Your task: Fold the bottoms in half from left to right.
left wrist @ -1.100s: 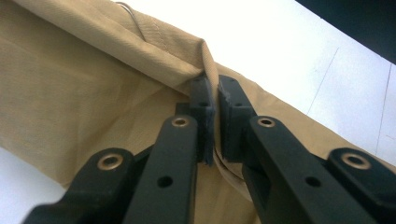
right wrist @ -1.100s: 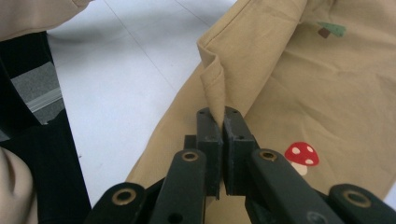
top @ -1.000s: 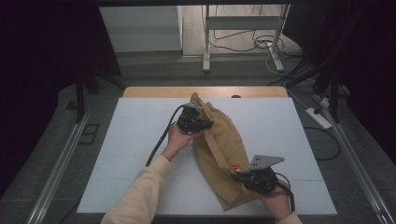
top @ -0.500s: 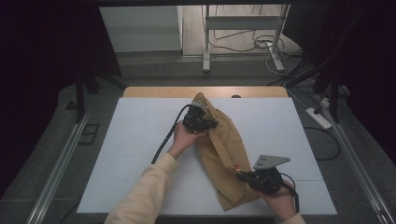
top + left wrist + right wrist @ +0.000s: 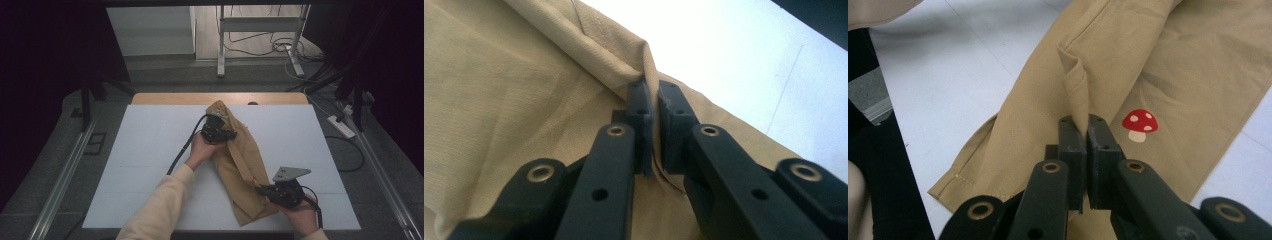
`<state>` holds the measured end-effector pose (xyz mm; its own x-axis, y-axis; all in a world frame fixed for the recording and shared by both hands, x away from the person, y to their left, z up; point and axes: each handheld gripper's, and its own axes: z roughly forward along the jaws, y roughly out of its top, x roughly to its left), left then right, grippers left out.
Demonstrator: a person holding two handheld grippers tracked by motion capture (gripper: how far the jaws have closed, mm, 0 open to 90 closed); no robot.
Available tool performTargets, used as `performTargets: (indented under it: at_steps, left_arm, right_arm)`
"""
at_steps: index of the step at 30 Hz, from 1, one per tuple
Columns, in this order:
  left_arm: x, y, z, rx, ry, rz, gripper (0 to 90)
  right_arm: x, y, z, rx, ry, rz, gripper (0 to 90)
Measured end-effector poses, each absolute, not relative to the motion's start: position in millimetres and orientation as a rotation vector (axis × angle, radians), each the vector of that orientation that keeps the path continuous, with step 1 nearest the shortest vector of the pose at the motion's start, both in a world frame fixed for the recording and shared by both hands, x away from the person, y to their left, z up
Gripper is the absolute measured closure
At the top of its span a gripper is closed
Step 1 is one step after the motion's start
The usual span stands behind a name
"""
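Dim surroundings, bright glaring tabletop (gripper views slightly soft).

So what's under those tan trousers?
The trousers lie on a white table, bare around them. Both grippers, left and right, pinch folds of cloth. Anything beneath the fabric is covered and can't be seen.

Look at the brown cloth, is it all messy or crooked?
Yes. The tan cloth lies slanted and rumpled on the white table, not flat, because the left tongs and right tongs each pinch up a fold.
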<state>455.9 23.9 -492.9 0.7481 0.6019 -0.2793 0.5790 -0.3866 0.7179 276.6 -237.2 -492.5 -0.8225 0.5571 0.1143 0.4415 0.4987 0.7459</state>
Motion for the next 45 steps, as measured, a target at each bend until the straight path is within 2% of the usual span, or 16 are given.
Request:
performTargets:
  at_steps: [18,27,30,33,35,36,37,39,40,43,45]
  left_arm:
    - [459,16,-498,2.086,0.893,0.019,83.9]
    - [460,13,-499,2.078,0.896,0.018,80.8]
    - [460,11,-499,2.073,0.896,0.023,74.9]
    - [457,10,-497,2.072,0.895,0.057,57.9]
    - [456,11,-495,2.061,0.885,0.053,53.4]
    - [455,12,-494,2.059,0.881,0.052,50.8]
    - [455,13,-493,2.057,0.878,0.050,47.4]
    - [453,15,-492,2.056,0.876,0.052,42.9]
    - [452,16,-492,2.058,0.874,0.056,41.5]
    - [449,21,-491,2.062,0.865,0.060,39.0]
    - [447,24,-490,2.066,0.860,0.064,38.5]
  right_arm:
    - [279,-241,-494,0.891,2.595,1.204,86.4]
    - [280,-242,-496,0.896,2.607,1.178,86.2]
    - [280,-242,-496,0.897,2.608,1.175,85.7]
    - [280,-243,-496,0.902,2.608,1.169,85.7]
    - [280,-245,-495,0.906,2.607,1.168,84.6]
    - [280,-246,-495,0.910,2.608,1.169,81.9]
    - [280,-247,-495,0.914,2.607,1.167,75.5]
    - [279,-248,-495,0.924,2.579,1.159,56.5]
    - [279,-249,-494,0.935,2.553,1.152,50.1]
    - [279,-252,-490,0.964,2.494,1.163,39.9]
    - [280,-253,-489,0.975,2.471,1.164,37.6]
